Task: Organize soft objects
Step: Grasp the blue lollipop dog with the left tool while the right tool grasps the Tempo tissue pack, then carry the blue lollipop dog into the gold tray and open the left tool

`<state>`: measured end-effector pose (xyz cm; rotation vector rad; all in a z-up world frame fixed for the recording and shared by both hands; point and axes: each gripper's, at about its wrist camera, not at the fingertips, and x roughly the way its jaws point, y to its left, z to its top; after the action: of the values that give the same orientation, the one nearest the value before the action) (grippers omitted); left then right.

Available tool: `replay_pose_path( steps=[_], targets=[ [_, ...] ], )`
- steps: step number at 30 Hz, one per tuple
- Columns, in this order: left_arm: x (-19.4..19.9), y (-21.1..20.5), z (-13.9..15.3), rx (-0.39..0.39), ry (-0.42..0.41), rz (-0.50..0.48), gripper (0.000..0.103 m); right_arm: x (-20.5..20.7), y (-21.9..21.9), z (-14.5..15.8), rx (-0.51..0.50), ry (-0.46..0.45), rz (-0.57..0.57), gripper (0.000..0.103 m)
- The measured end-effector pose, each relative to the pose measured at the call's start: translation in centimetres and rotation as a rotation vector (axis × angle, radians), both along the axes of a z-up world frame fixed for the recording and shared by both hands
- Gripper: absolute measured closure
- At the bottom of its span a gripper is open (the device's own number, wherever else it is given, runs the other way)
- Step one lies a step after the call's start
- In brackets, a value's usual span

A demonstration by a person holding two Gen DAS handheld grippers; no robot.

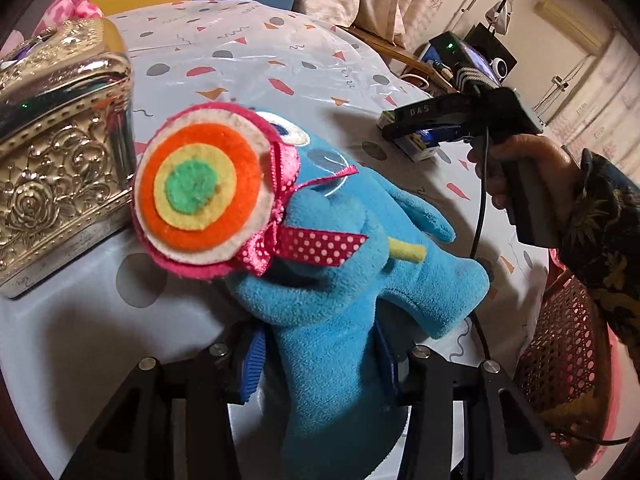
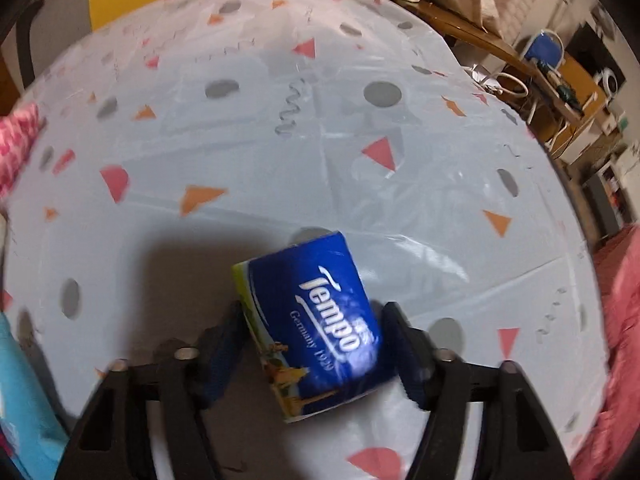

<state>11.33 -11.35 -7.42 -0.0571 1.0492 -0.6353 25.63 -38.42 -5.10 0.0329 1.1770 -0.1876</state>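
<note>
**Both claws loaded over the confetti-print bench**

Pale cloth printed with grey dots, pink and orange shapes and squiggles covers the bench (image 2: pixel 280 184), under a clear plastic sheet that catches the light. Curtains and a cluttered desk with electronics fill the room behind it on the right.

From the left wrist view, the left claw (image 1: pixel 320 364) is pinching a blue plush toy (image 1: pixel 340 280) by its lower body, the blue ribbed pads pressed into the fleece on either side. The toy leans up and away from the camera. A round felt lollipop (image 1: pixel 200 190), ringed in pink, white, orange, yellow and green, is tied to it with a pink polka-dot ribbon (image 1: pixel 316 246), and a short yellow stick pokes out beside the ribbon. Just left of the toy stands an ornate gold metal box (image 1: pixel 60 160) embossed with roses, resting on the bench. Pink patterned fabric (image 1: pixel 74 6) shows behind the box.

Further right in that view, the person's right hand (image 1: pixel 520 176) grips the handle of the other tool, held above the bench.

From the right wrist view, the right claw (image 2: pixel 314 344) is clamped on a blue Tempo tissue pack (image 2: pixel 316 328), tilted between the pads and casting a shadow on the cloth below.
</note>
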Motion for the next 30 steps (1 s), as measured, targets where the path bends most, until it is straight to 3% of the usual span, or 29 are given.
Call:
replay_pose_path(
  steps=[3,6,11,20,30],
  targets=[
    [-0.2,0.1,0.0,-0.002,-0.006,0.003,0.057,-0.8,1.5,0.1,0.0,0.025,0.023,0.046],
    [-0.5,0.0,0.1,0.004,-0.018,0.004,0.057,-2.7,3.6,-0.1,0.075,0.056,0.048,0.045],
    [-1.1,-0.4,0.2,0.03,-0.059,0.003,0.06,-5.3,6.6,-0.3,0.026,0.022,0.076,0.045],
    [-2.8,-0.1,1.3,0.087,-0.119,0.019,0.063,-6.3,6.3,-0.5,-0.022,-0.043,0.123,0.045],
    [-5.6,1.1,3.5,0.126,-0.214,0.028,0.063,-6.3,7.1,-0.7,-0.024,-0.054,0.138,0.045]
  ],
)
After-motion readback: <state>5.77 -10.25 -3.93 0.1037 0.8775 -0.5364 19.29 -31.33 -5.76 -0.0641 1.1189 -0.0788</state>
